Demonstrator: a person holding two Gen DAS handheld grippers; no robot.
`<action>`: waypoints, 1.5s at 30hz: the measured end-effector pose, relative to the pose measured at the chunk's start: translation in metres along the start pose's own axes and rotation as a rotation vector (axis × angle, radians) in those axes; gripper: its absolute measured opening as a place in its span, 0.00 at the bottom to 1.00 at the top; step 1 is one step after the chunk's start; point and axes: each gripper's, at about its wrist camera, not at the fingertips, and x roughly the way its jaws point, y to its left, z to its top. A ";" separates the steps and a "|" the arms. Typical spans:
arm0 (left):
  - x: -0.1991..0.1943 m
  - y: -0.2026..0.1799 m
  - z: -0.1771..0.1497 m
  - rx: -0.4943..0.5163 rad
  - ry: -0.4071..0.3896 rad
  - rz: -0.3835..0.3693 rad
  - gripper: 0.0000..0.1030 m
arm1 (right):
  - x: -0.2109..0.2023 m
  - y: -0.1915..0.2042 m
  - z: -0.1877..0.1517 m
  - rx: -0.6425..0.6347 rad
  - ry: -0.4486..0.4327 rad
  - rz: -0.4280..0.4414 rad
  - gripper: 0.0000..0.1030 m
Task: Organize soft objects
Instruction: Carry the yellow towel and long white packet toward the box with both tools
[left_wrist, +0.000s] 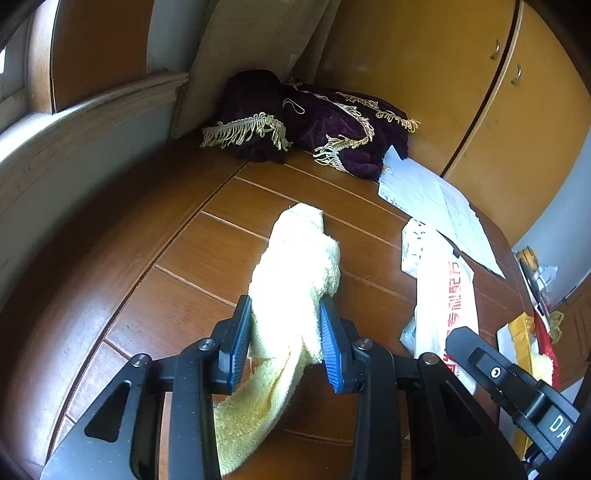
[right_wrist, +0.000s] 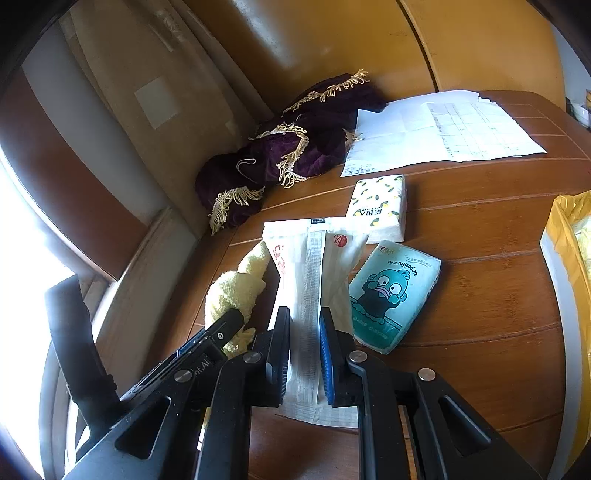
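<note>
Left wrist view: a pale yellow towel (left_wrist: 291, 266) was seen clamped between the blue pads of the left gripper (left_wrist: 284, 314), its front bunched on the wooden table (left_wrist: 184, 258) and its tail hanging below the jaws. Right wrist view: the right gripper (right_wrist: 304, 325) was seen closed on a white plastic packet (right_wrist: 314, 280) lying flat beside the towel. Just right of the packet, a teal tissue pack (right_wrist: 391, 295) and a lemon-print tissue pack (right_wrist: 380, 203) were seen. A yellow-lined container (right_wrist: 565, 236) at the right edge was seen; its contents could not be made out.

Both black, angular plastic grippers, left (left_wrist: 284, 332) and right (right_wrist: 304, 339), carry ribbed blue finger pads (left_wrist: 327, 332), silver screws and white lettering.
</note>
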 end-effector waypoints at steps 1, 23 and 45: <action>0.000 0.003 0.001 -0.017 -0.002 -0.008 0.31 | 0.001 0.001 0.000 -0.004 0.001 0.003 0.15; -0.027 0.013 0.001 -0.109 -0.144 -0.024 0.31 | -0.023 0.015 -0.004 -0.056 -0.023 0.038 0.15; -0.112 -0.093 -0.078 0.009 -0.040 -0.491 0.31 | -0.196 -0.087 -0.074 -0.166 -0.165 0.012 0.15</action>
